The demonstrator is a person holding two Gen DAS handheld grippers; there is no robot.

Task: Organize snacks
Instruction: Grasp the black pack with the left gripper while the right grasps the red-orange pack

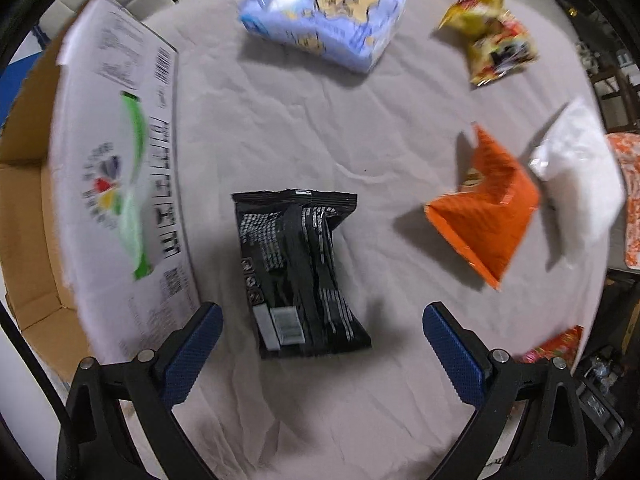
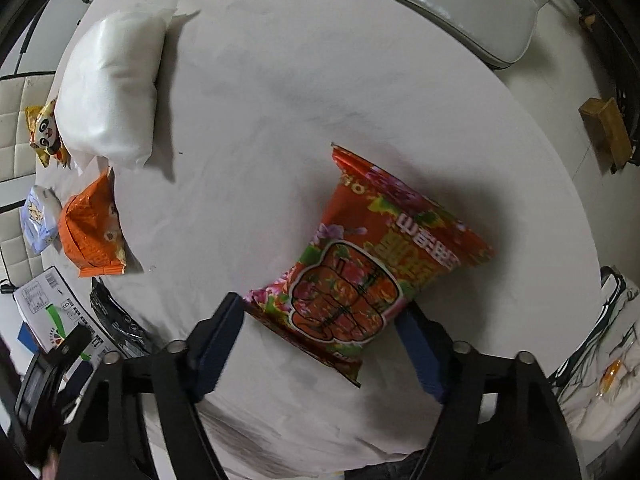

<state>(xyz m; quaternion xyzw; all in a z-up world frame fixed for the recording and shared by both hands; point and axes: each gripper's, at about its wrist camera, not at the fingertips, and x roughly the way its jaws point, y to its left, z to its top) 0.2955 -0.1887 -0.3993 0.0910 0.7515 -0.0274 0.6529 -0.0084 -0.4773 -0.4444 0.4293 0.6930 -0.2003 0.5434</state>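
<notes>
Blue-padded fingers (image 1: 192, 356) of the left gripper (image 1: 322, 354) stand spread wide above the table (image 1: 280, 128), holding nothing; the black snack packet (image 1: 300, 276) lies flat just ahead of them, its near end between the tips. Left of it, an open cardboard box (image 1: 24, 184) is cut off by the frame, its printed white flap (image 1: 120, 168) smeared by blur. Farther off lie a light blue packet (image 1: 324, 16), a yellow packet (image 1: 492, 32), an orange packet (image 1: 488, 208) and a white bag (image 1: 580, 176); their print is unreadable. Only a sliver of the red floral packet (image 1: 556, 348) shows at the table's edge.

On the right wrist view, the right gripper (image 2: 320, 346) tilts down over that packet, fingers (image 2: 218, 344) spread on either side of its near end; whether they touch it I cannot tell.
</notes>
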